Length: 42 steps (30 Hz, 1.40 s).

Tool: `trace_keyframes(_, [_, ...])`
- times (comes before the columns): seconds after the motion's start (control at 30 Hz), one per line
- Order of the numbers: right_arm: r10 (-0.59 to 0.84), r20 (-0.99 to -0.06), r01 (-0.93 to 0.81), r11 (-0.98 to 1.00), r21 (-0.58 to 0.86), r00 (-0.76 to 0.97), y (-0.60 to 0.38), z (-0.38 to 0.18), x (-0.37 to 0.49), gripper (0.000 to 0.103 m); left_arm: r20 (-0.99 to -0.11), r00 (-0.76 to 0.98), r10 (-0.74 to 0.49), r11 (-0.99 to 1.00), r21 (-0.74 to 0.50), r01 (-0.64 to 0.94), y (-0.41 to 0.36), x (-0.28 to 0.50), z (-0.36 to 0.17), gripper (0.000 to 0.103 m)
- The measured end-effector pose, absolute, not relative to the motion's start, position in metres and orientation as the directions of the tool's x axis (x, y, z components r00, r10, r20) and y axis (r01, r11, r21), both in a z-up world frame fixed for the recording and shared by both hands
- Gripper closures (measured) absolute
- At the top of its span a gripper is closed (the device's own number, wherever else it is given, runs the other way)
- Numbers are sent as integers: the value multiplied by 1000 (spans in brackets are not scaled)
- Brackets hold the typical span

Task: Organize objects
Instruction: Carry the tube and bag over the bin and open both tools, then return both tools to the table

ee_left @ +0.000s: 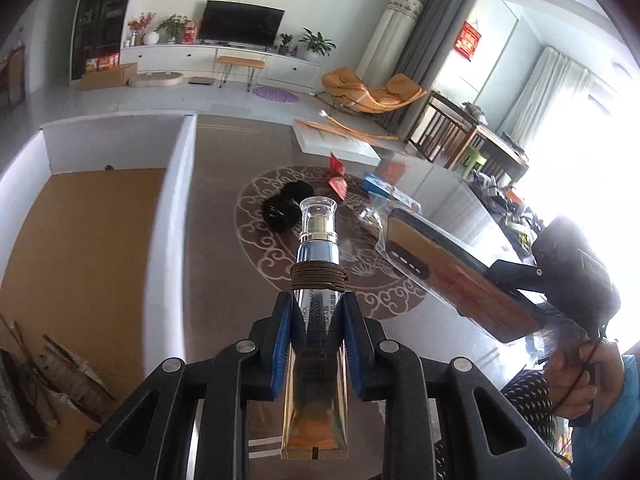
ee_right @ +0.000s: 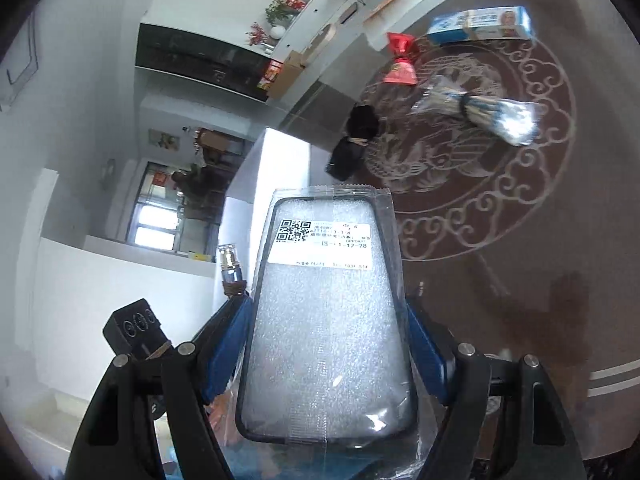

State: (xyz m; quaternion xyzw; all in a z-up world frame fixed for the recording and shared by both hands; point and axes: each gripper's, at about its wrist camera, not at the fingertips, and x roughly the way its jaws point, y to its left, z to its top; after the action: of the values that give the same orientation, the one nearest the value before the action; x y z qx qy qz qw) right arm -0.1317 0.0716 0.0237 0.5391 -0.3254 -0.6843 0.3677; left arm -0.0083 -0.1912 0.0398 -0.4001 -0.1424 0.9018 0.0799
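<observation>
- between my left gripper's (ee_left: 316, 316) blue pads sits a gold eye cream tube (ee_left: 316, 320), clamped at mid-body, its clear cap pointing away from me and a brown cord wound round it just past the fingertips.
- my right gripper (ee_right: 328, 320) is closed on a phone case in a clear plastic bag (ee_right: 326, 320); from its own camera i see the foam-lined inside with a white qr label near the far end (the wood-look back shows only from the left camera (ee_left: 452, 272)).
- both items are held up in the air above the grey-brown table top (ee_left: 224, 208) with its pale circular scroll pattern, neither touching it.
- in the right view the tube's cap (ee_right: 230, 268) pokes up just left of the phone case, so the two grippers are near each other, side by side.
- on the table i can see a black bundle (ee_right: 354, 140) at the pattern's edge, a red wrapped packet (ee_right: 400, 62) beyond it, a blue and white box (ee_right: 480, 24) further out, and a shiny foil-wrapped bundle (ee_right: 484, 114) lying on the pattern, all apart from one another.
- left of the table a white-walled box with a brown cardboard floor (ee_left: 80, 232) stands beside its edge.
- the person's right hand (ee_left: 588, 380) shows at the edge of the left view, gripping the handle.
</observation>
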Motion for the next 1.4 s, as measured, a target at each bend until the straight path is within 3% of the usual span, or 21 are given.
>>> trace_keyframes(0.27, [-914, -406, 326, -389, 862, -17, -102, 80, -128, 28, -734, -678, -30, -956, -178, 234, -311, 14, 42, 78])
trace_keyframes(0.37, [-906, -422, 391, -377, 840, 33, -169, 80, -117, 28, -759, -638, -128, -927, -137, 349, -351, 25, 27, 78])
trace_keyframes(0.43, [-871, -489, 455, -417, 787, 48, -212, 74, -109, 27, -779, -595, -196, -899, -99, 426, -368, 31, 17, 78])
trace_keyframes(0.5, [-816, -577, 519, -479, 708, 36, -242, 66, -102, 27, -802, -537, -261, -872, -42, 487, -382, 36, 9, 65])
trace_keyframes(0.57, [-803, -596, 563, -484, 670, 20, -249, 63, -94, 27, -799, -523, -298, -852, -24, 523, -390, 43, 6, 26])
trace_keyframes(0.63, [-789, -613, 598, -511, 618, -41, -237, 64, -89, 25, -778, -542, -317, -842, -33, 539, -388, 52, 8, 22])
trace_keyframes(0.8, [-699, -661, 619, -654, 435, -274, -165, 56, -94, 15, -748, -609, -264, -884, -65, 463, -347, 39, 15, 22])
trace_keyframes(0.93, [-452, -709, 532, -837, 127, -541, -63, 17, -83, 11, -719, -680, -145, -944, -106, 313, -275, 19, 34, 22])
trace_keyframes(1.0, [-316, -746, 433, -900, 40, -587, -16, -16, -83, 11, -705, -707, -52, -971, -131, 202, -231, 13, 37, 21])
trace_keyframes(1.17, [-90, -788, 201, -979, -44, -609, 87, -68, -74, 11, -736, -657, 163, -985, -161, -64, -117, -10, 19, 13])
trace_keyframes(1.3, [19, -787, 55, -996, -66, -616, 133, -67, -71, 11, -785, -582, 213, -977, -154, -149, -55, -31, -21, 13])
trace_keyframes(1.4, [30, -786, 54, -995, -81, -617, 137, -62, -74, 11, -808, -556, 194, -980, -136, -144, -39, -48, -48, 13])
